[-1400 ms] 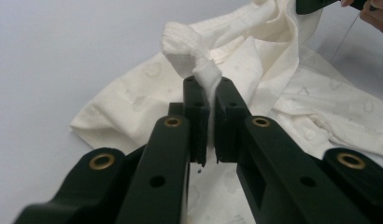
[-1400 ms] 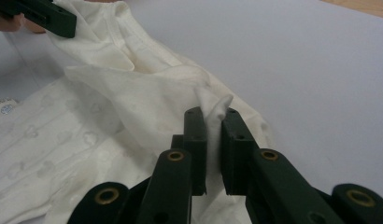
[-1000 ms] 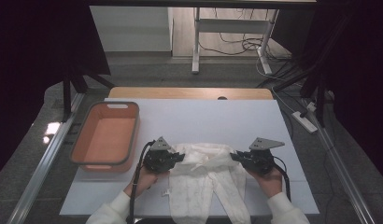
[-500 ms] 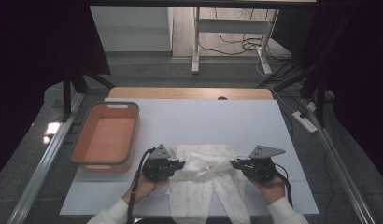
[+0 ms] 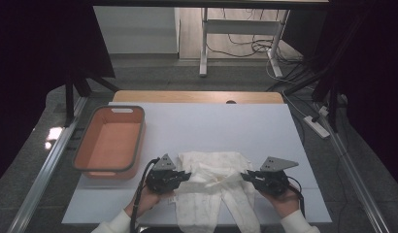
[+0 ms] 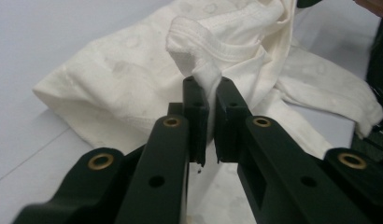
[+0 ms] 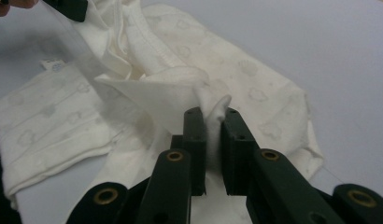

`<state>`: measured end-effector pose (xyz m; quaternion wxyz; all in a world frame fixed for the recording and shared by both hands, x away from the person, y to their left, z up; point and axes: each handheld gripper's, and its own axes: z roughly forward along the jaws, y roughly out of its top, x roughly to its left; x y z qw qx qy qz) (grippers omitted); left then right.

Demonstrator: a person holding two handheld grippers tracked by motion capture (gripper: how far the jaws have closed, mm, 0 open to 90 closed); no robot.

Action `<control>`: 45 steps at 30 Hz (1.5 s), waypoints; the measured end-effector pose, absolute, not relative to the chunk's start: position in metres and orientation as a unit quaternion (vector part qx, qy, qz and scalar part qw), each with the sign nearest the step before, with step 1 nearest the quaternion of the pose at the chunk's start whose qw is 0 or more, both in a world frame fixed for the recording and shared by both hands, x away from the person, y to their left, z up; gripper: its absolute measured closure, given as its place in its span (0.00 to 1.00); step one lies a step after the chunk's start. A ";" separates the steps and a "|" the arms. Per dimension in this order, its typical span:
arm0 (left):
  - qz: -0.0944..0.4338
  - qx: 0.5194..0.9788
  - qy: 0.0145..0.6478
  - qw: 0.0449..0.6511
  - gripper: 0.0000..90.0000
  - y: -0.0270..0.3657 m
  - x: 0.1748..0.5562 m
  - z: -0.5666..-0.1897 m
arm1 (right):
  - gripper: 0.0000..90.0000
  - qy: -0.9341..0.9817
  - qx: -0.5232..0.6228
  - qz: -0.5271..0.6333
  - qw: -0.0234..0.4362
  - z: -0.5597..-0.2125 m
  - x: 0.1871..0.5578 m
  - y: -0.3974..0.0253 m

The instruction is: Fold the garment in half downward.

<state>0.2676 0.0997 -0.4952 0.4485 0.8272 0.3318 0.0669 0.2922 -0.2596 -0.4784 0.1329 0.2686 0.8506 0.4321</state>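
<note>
White tabletop (image 5: 211,131): left gripper (image 6: 206,100) and right gripper (image 7: 210,122) each pinch folds of cream cloud-print baby garment (image 5: 214,187), apparently to fold it.

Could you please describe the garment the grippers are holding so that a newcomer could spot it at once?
On the white table, look at the near edge, right of the orange bin. The cream baby garment lies between the left gripper and right gripper, the table's sole cloth, faintly printed.

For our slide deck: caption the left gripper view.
Left gripper pinches a fold of the cream baby garment.
</note>
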 end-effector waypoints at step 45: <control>0.118 0.805 0.407 0.415 0.48 0.088 0.351 -0.478 | 0.43 0.851 0.319 0.395 0.134 -0.482 0.377 -0.235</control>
